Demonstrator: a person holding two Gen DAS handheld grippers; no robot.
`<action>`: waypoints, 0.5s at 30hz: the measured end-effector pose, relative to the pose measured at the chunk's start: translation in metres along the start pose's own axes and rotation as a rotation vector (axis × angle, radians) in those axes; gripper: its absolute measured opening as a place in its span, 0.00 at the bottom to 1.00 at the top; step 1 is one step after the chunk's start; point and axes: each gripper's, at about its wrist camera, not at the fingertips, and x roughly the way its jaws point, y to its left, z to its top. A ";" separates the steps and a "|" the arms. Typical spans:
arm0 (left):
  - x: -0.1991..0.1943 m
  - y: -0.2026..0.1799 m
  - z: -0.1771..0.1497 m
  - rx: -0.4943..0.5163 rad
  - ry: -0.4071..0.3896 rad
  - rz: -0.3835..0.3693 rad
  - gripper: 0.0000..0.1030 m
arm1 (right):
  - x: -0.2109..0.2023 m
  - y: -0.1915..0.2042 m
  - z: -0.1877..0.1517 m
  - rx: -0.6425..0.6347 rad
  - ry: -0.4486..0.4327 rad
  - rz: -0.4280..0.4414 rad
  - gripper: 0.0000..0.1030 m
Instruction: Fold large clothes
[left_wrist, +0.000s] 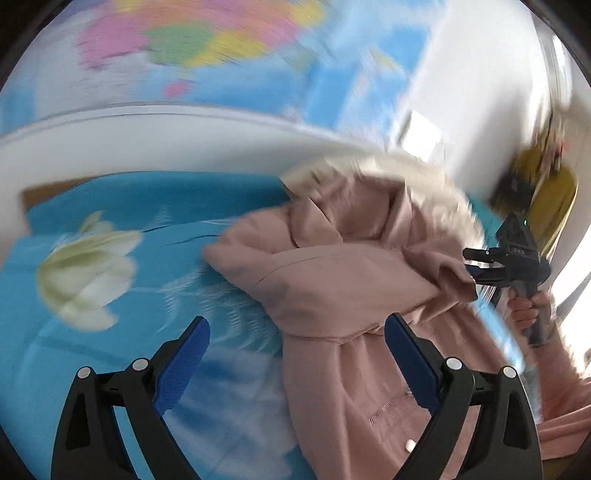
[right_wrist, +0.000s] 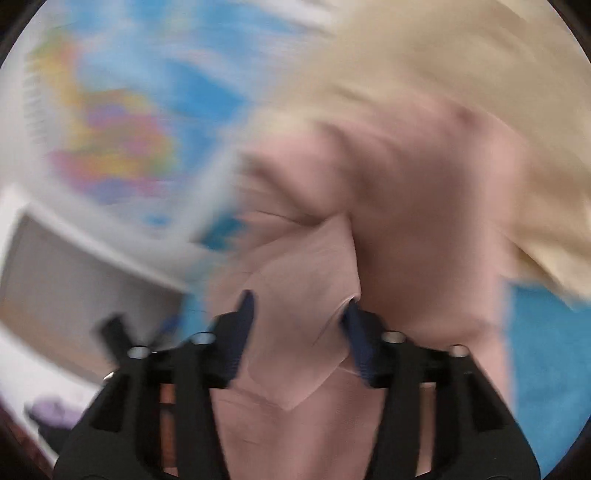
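A pink coat (left_wrist: 332, 280) with a cream fur-trimmed hood (left_wrist: 417, 173) lies bunched on a blue bed sheet (left_wrist: 122, 192). My left gripper (left_wrist: 297, 332) is open wide just above the coat's left edge, with nothing clamped. The right gripper (left_wrist: 476, 267), held by a person's hand (left_wrist: 524, 310), sits at a raised fold on the coat's right side. In the blurred right wrist view, the right gripper (right_wrist: 299, 310) has its jaws apart. Pink coat fabric (right_wrist: 295, 354) lies loosely between them, and the cream fur (right_wrist: 461, 74) fills the upper right.
The sheet has a white flower print (left_wrist: 85, 273). A colourful world map (left_wrist: 207, 40) hangs on the wall behind the bed, above a white headboard edge (left_wrist: 147, 129). A yellow object (left_wrist: 550, 199) stands at the right. Bare blue sheet (right_wrist: 546, 354) shows right of the coat.
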 end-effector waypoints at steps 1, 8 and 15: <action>0.012 -0.009 0.002 0.027 0.019 0.013 0.89 | 0.001 -0.008 -0.005 0.005 0.004 -0.010 0.53; 0.059 -0.030 0.011 0.083 0.094 0.066 0.89 | -0.031 0.043 -0.032 -0.317 -0.130 -0.138 0.86; 0.089 -0.017 -0.004 0.031 0.190 0.130 0.89 | 0.041 0.070 -0.074 -0.674 0.010 -0.301 0.89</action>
